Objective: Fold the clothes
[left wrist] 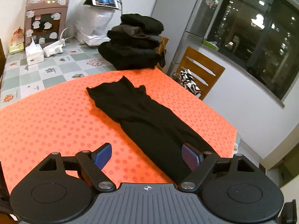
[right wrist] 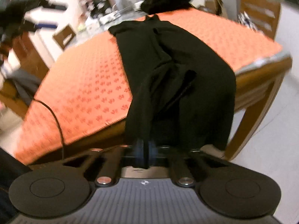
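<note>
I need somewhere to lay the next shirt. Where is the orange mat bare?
Bare orange mat lies left of the black garment, with a narrower strip on its right. The far end is crowded by the pile of folded dark clothes.

I see a home dining room, wooden table (right wrist: 261,85) under orange cloth (left wrist: 56,121), wooden chair (left wrist: 201,69), fridge (left wrist: 186,18), night window (left wrist: 261,37), folded clothes pile (left wrist: 134,43).
</note>
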### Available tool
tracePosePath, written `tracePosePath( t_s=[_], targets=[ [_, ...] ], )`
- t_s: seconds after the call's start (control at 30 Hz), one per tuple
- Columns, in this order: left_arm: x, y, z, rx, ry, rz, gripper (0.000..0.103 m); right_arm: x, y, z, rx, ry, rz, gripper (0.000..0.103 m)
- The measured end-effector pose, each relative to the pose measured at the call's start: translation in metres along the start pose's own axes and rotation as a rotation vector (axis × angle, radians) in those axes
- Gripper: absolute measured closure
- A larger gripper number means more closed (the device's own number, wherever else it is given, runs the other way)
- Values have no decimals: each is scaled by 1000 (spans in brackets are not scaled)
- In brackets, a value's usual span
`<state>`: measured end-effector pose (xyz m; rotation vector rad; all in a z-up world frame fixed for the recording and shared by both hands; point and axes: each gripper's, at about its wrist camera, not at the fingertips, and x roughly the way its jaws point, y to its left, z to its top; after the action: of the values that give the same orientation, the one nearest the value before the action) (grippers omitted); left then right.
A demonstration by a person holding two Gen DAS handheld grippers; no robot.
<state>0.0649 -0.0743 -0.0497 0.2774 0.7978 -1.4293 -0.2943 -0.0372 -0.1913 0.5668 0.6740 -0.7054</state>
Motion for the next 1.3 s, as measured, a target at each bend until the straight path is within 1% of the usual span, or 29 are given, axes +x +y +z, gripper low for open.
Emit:
tracePosePath(
  t_s=[0.07, 0.27, 0.3, 0.4, 0.5, 0.67, 0.73, 0.77, 0.87, 0.93, 1.07, 1.13, 1.23, 1.3],
  targets=[
    [1, -4, -2, 10, 4, -13, 19, -16, 0, 4, 1, -41, 8, 97],
    [16, -16, -10, 33, 27, -37, 19, -60, -42, 8, 153, -97, 17, 97],
    [19, -18, -12, 34, 34, -38, 19, -61, -53, 5, 194, -98, 17, 97],
    [29, -25, -17, 39, 61, -43, 19, -51, -85, -9, 268, -71, -8, 97],
    [38, -34, -21, 60, 85, -49, 19, -32, -105, -17, 300, -40, -17, 97],
    [56, -51, -26, 91, 123, -63, 19, 7, -132, -18, 295, -7, -33, 94],
    [65, -59, -28, 101, 136, -73, 19, 17, -139, -18, 279, 13, -43, 86],
    [69, -63, -29, 104, 141, -77, 19, 20, -143, -17, 267, 25, -50, 85],
    [81, -75, -31, 103, 149, -88, 19, 23, -154, -16, 229, 64, -80, 85],
    [88, -83, -32, 95, 150, -94, 19, 14, -163, -13, 231, 69, -61, 85],
    [101, -97, -32, 51, 136, -88, 19, -14, -179, 12, 196, 68, -2, 85],
    [107, -104, -30, 21, 128, -77, 19, -24, -187, 32, 159, 69, 31, 84],
    [113, -109, -22, -53, 114, -44, 19, -35, -199, 75, 73, 75, 84, 82],
    [114, -113, -16, -101, 88, -12, 19, -36, -206, 109, 9, 76, 131, 82]
  ],
)
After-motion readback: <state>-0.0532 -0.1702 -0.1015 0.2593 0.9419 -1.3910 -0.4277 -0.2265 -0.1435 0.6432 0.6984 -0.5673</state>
